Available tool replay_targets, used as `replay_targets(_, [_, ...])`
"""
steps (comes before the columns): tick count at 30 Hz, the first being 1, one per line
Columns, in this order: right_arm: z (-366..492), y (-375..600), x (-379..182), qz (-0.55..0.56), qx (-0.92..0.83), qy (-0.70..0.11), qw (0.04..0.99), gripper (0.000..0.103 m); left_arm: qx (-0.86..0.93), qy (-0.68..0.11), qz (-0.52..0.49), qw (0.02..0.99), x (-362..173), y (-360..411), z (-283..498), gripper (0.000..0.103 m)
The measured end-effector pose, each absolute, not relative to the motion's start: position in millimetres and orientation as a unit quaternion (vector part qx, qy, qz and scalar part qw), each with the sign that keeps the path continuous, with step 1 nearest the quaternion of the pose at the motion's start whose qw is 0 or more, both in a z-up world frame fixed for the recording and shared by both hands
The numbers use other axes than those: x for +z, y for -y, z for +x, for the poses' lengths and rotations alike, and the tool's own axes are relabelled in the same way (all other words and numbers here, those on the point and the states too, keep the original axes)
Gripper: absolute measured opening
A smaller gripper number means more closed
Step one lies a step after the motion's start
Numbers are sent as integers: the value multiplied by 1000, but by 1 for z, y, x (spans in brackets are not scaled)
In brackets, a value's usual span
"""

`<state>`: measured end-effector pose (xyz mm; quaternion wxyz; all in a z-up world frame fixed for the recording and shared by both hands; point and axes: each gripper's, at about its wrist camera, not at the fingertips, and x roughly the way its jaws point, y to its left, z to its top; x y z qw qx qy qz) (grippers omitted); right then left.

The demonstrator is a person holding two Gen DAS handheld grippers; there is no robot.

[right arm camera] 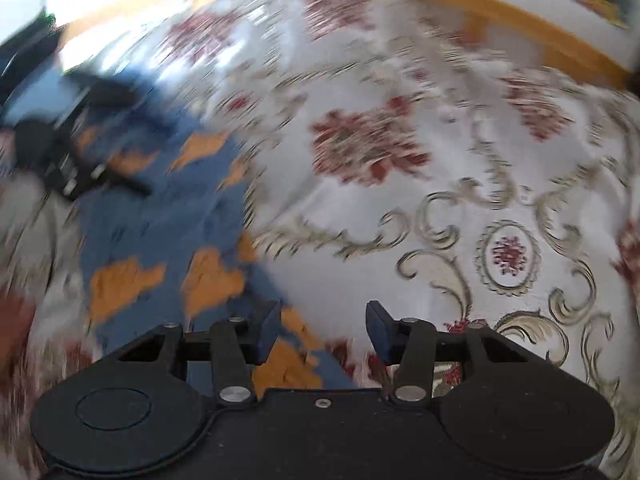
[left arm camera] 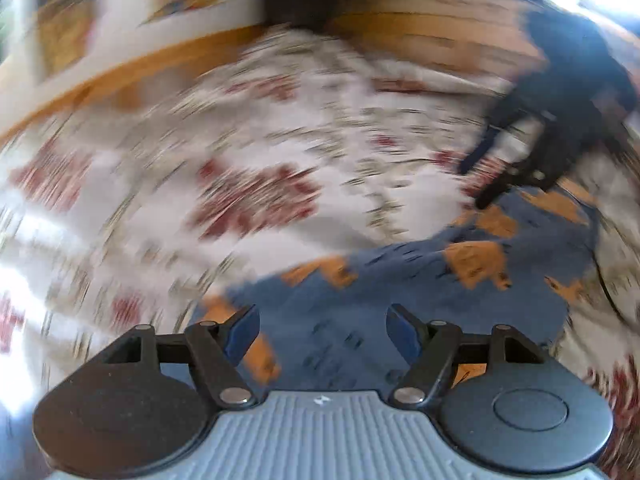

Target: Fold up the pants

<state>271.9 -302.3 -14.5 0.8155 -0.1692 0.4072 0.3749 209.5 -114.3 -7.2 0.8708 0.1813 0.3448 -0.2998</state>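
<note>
Between my left gripper [left arm camera: 322, 334] pads, spread w/ nothing held: blue-and-orange pants [left arm camera: 400, 304], running ahead-right toward my right gripper [right arm camera: 322, 330], also agape, empty, over pants' right edge. Floral bedspread [right arm camera: 440, 184] beyond. Left claw sits nearer the cloth's middle, I judge.

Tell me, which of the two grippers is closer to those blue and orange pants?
Left, as far as the blur allows. The left gripper hangs open directly over the pants. The right gripper is open at their edge, one finger over the pants, the other over the floral cloth.
</note>
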Motion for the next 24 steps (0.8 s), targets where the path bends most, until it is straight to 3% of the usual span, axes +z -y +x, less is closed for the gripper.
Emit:
replay_targets(6, [266,304,-24,-227,408,-440,767,37,-411,-335,275,802,-16,163,245,81])
replay_targets(7, [264,303,-27,-241,408,-442,762,34,-421,-342,283,791,-21,168,250,81])
replay_targets(8, [263,302,-30,-248,407,-446,758,24,-428,-350,291,781,-25,172,256,80])
replay_targets(10, [260,302,-35,-265,403,-443,756,9,-437,-368,306,761,-35,181,266,66])
replay_targets(11, [260,301,-36,-269,399,-439,759,5,-437,-370,310,759,-38,181,267,37])
replay_targets(12, [258,303,-34,-268,397,-435,763,4,-436,-373,310,758,-40,181,268,26])
replay_targets(15, [251,307,-30,-273,375,-421,779,3,-436,-376,295,762,-40,179,265,20])
replay_targets(20, [255,321,-20,-248,306,-408,824,3,-352,-332,278,830,-34,172,252,20])
replay_targets(22, [259,321,-29,-249,296,-422,820,5,-320,-322,286,844,-40,168,252,32])
replay_targets(23, [260,318,-36,-257,291,-428,816,7,-304,-319,290,850,-42,165,253,48])
replay_targets(24, [260,315,-42,-269,289,-430,812,10,-287,-320,289,856,-44,161,253,49])
